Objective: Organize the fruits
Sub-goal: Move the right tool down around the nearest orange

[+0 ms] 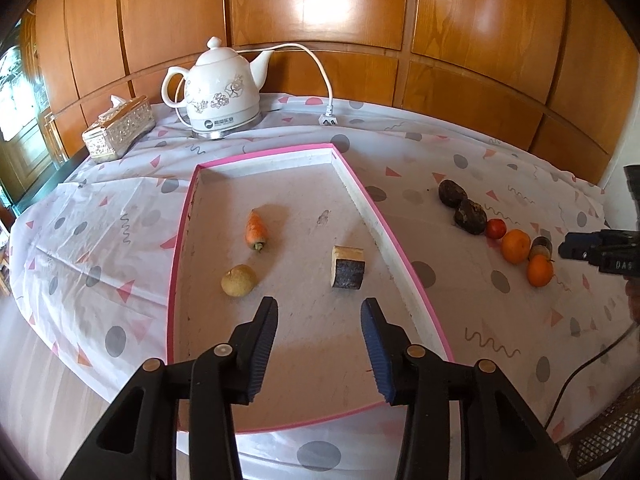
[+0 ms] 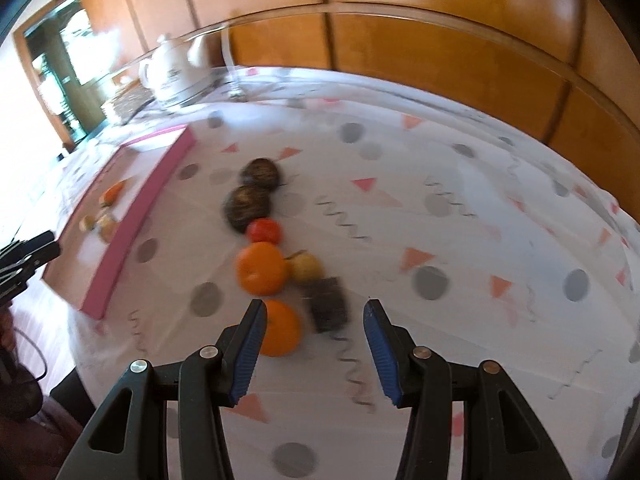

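Note:
A pink-rimmed tray [image 1: 182, 236] holds a carrot piece [image 1: 257, 229], a yellowish round fruit [image 1: 239, 280] and a cut block with dark skin [image 1: 348, 266]. My left gripper [image 1: 319, 302] hangs open over the tray's near part with nothing between its fingers. To the right of the tray, a row on the cloth runs from two dark fruits [image 2: 250, 194] through a red one [image 2: 264, 231], an orange [image 2: 261, 268], a small yellowish fruit [image 2: 306, 267] and a dark block [image 2: 328, 305] to a second orange [image 2: 282, 328]. My right gripper [image 2: 315, 303] is open above the row's near end, holding nothing.
A white floral kettle [image 1: 222, 92] with its cord and plug, and a patterned tissue box [image 1: 118, 128], stand at the table's far side against wooden panelling. The patterned cloth [image 2: 460, 216] covers the round table. A woven chair [image 1: 604, 436] sits at the lower right.

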A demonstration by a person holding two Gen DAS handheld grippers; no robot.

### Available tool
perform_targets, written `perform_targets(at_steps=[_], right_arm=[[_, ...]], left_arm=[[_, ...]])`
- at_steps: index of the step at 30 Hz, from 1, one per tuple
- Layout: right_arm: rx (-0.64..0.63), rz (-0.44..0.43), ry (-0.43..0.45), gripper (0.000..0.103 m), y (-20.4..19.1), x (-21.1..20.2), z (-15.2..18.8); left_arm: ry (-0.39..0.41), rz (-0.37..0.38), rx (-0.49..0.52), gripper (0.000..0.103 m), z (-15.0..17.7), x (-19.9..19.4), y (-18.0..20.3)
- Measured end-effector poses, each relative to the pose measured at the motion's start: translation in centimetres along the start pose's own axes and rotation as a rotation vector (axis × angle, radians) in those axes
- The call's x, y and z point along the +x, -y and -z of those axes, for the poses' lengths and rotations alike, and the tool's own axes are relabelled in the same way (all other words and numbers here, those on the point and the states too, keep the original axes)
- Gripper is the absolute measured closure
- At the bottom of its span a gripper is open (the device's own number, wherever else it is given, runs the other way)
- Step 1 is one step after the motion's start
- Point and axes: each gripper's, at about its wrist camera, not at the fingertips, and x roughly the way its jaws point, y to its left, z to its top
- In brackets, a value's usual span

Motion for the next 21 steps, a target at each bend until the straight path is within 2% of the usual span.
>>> perform_targets(at_steps=[8,12,19,21], right_arm=[[-0.083,0.019,-0.075,0.052,-2.8,2.7,0.5],[-0.1,0.039,-0.079,0.052,-3.1,3.2,0.7],[-0.134,0.062,-0.118,0.052,-3.6,4.5,1.1],[-0.151,0.075,-0.119,0.058,-3.9,4.8,1.3]], left_arm=[[0.011,0.004,-0.025,0.055,0.5,-0.6,-0.6],[0.011,0.005,-0.033,0.055,0.7,-0.7,-0.7],[0.019,0.02,0.01,0.052,1.0,-0.8,0.5],[0.014,0.02,0.011,0.052,1.1,-0.6,0.6]])
